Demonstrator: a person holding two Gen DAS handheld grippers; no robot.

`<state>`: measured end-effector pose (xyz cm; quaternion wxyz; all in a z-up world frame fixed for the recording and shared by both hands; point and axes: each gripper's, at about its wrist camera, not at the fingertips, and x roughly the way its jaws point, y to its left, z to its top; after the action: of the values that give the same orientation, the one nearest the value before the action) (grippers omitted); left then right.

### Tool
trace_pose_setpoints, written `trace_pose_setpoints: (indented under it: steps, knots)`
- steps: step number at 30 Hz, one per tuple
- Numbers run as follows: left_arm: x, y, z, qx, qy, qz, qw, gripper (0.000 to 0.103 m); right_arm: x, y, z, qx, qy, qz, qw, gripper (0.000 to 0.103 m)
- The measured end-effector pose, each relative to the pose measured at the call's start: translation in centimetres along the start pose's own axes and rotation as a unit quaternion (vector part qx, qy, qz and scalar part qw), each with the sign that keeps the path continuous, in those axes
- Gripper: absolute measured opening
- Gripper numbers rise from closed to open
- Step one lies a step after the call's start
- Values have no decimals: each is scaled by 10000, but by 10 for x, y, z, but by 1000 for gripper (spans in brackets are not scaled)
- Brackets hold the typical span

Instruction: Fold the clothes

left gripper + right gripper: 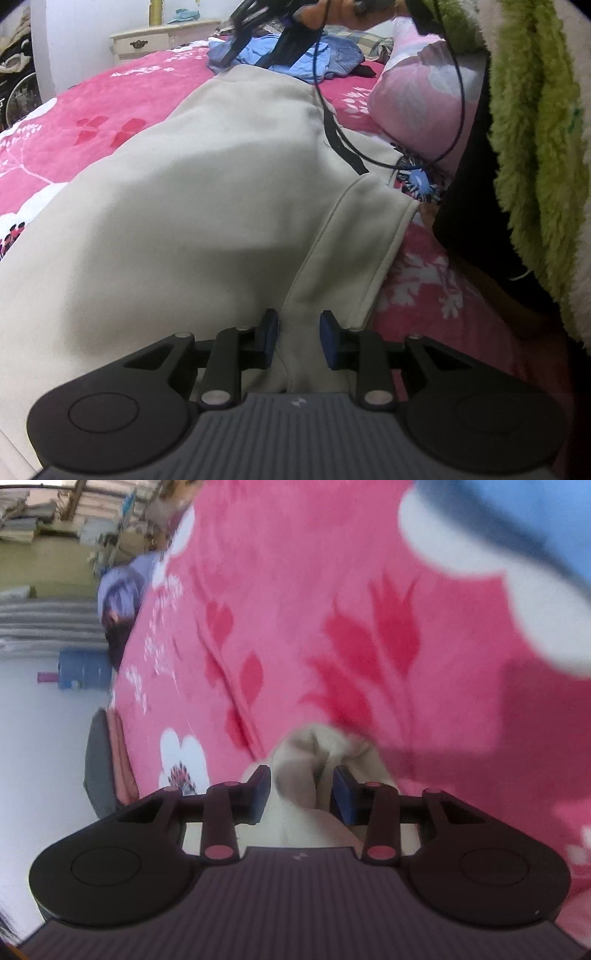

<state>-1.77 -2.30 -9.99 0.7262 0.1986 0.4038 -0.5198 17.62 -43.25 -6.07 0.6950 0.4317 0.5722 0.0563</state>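
Pink floral bed [110, 110] carries the cream garment [166, 221], stretching far from the left gripper [298, 341]; jaws part-open astride its hem. Right gripper [301, 794] pinches bunched cloth.

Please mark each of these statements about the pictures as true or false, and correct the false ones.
1. The cream garment lies on a pink flowered bedspread. True.
2. The right gripper holds nothing between its fingers. False: bunched cream cloth sits between them.
3. A pile of blue clothes lies on the bed beyond the cream garment. True.
4. The left gripper points at a bare wooden floor. False: it points at the cream garment, with a seamed fold running between its fingers.
5. A blue water bottle shows beyond the edge of the bed in the right wrist view. True.
6. The nightstand by the bed is black. False: it is cream-white.
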Motion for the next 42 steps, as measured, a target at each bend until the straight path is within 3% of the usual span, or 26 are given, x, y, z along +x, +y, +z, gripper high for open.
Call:
trace_pose_setpoints:
  steps: [4, 8, 9, 11, 14, 19, 25, 28, 30, 31, 34, 36, 37, 38, 40, 42]
  knots:
    - [1, 0, 0, -14, -5, -27, 10000, 27, -4, 4, 9, 3, -175, -20, 9998, 40]
    - [1, 2, 1, 26, 14, -75, 10000, 27, 44, 7, 13, -52, 301, -108, 9995, 40]
    - [1, 2, 1, 31, 15, -81, 10000, 27, 54, 12, 12, -240, 316, -184, 9990, 37]
    - [1, 2, 0, 24, 7, -69, 10000, 27, 56, 16, 10, -488, 159, -287, 9983, 18]
    - [2, 1, -1, -6, -28, -56, 10000, 27, 47, 9, 7, -461, -184, -309, 9983, 13]
    - [3, 4, -3, -15, -70, -130, 9999, 27, 56, -22, 6, 2, -550, -83, 9985, 11]
    - [4, 6, -3, -21, -102, -178, 9998, 27, 59, -36, 14, 373, -447, 207, 9981, 15]
    - [4, 6, -4, -39, -118, -173, 9998, 27, 22, -15, 16, -65, -1031, -91, 9946, 18]
    - [4, 5, -5, -54, -131, -159, 9998, 27, 2, 10, 9, -758, -1294, -141, 9886, 18]
    - [4, 5, -5, -60, -136, -153, 9998, 27, -4, 23, 3, -1096, -1315, -103, 9852, 18]
    - [5, 5, -4, -66, -140, -141, 9998, 27, 10, 59, -25, -2253, -833, -88, 9707, 17]
    - [5, 4, -4, -40, -136, -137, 9998, 27, 35, 55, -28, -2358, -621, -548, 9683, 16]
    - [5, 4, -4, -25, -136, -128, 9998, 27, 48, 52, -29, -2384, -525, -791, 9665, 11]
    - [6, 4, -4, -12, -143, -115, 9998, 27, 57, 42, -25, -2324, -596, -1192, 9635, 10]
    - [5, 2, -4, 15, -161, -74, 9998, 27, 50, 22, -13, -1750, -878, -1240, 9728, 11]
    - [4, -1, -6, 27, -171, -15, 9998, 27, 18, 26, -13, -1623, -1396, -1322, 9678, 11]
